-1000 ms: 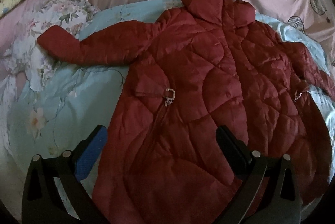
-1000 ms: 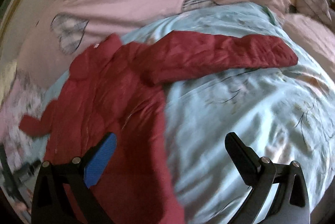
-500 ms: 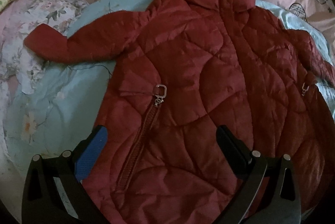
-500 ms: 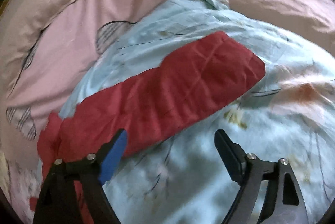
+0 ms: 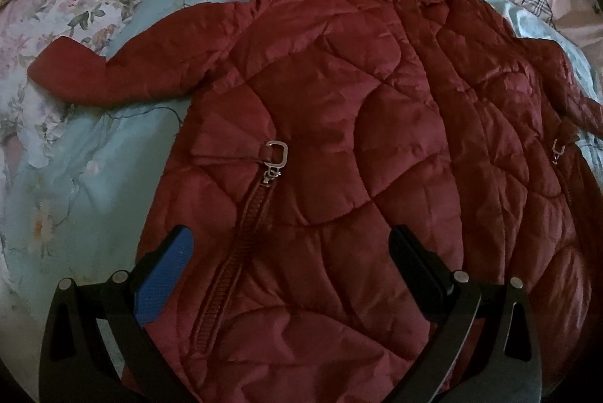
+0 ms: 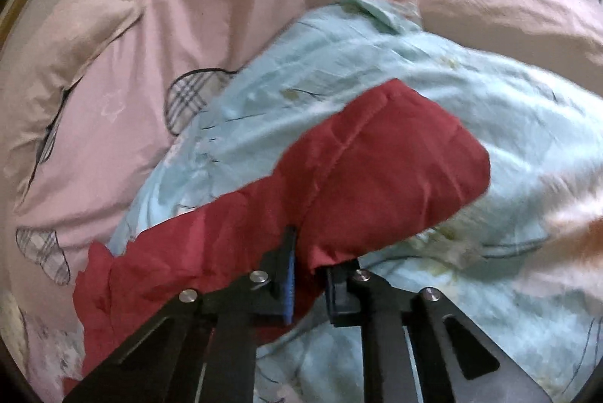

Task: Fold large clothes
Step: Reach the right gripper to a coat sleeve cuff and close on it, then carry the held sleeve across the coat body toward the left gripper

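A dark red quilted jacket lies face up on a light blue floral quilt, collar at the far end, its left sleeve stretched out to the side. My left gripper is open and empty, hovering above the jacket's lower front near the pocket zipper. In the right wrist view my right gripper is shut on the jacket's right sleeve, pinching its lower edge near the cuff.
Pink bedding with plaid heart patches lies behind the quilt. A pinkish pillow sits at the far right. A white floral cloth lies by the left sleeve.
My right gripper moved down onto the right sleeve and closed on it. My left gripper came closer over the jacket's front and stayed open.
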A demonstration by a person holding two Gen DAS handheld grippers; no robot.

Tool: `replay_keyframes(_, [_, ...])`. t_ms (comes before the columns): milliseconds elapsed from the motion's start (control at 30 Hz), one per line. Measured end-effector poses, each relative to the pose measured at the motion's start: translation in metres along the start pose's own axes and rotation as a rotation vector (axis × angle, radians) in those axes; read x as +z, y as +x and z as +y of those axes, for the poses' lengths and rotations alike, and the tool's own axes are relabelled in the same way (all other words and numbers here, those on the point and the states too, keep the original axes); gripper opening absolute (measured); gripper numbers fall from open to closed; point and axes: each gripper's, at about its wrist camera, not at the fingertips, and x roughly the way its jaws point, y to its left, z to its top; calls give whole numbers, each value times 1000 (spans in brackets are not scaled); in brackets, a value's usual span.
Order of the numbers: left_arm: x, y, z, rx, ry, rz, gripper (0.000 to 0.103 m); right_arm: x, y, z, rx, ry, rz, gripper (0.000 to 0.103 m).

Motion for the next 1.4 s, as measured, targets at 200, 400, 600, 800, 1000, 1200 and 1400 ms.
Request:
replay_keyframes(200, [1, 2, 5, -31, -17, 16, 103, -4, -22, 50, 64, -138, -34, 10])
replay_keyframes(400, [1, -3, 16, -59, -55, -2, 103, -28, -47, 132, 204, -309, -21, 9])
replay_keyframes(600, [2, -9, 26, -79, -68, -23, 103, -73, -55, 213, 367, -418, 70, 9])
replay_keyframes(800, [1, -11, 41, -105, -93, -34, 103, -133, -53, 286, 483, -532, 177, 9])
replay_keyframes(1000, [6, -1, 58, -159, -125, -8, 103, -201, -27, 337, 519, -634, 300, 9])
replay_keyframes(1200, [12, 2, 74, -198, -159, 2, 103, -250, -3, 365, 560, -689, 405, 9])
replay_keyframes(1400, [29, 1, 85, -232, -179, 1, 103, -283, 6, 382, 593, -746, 462, 9])
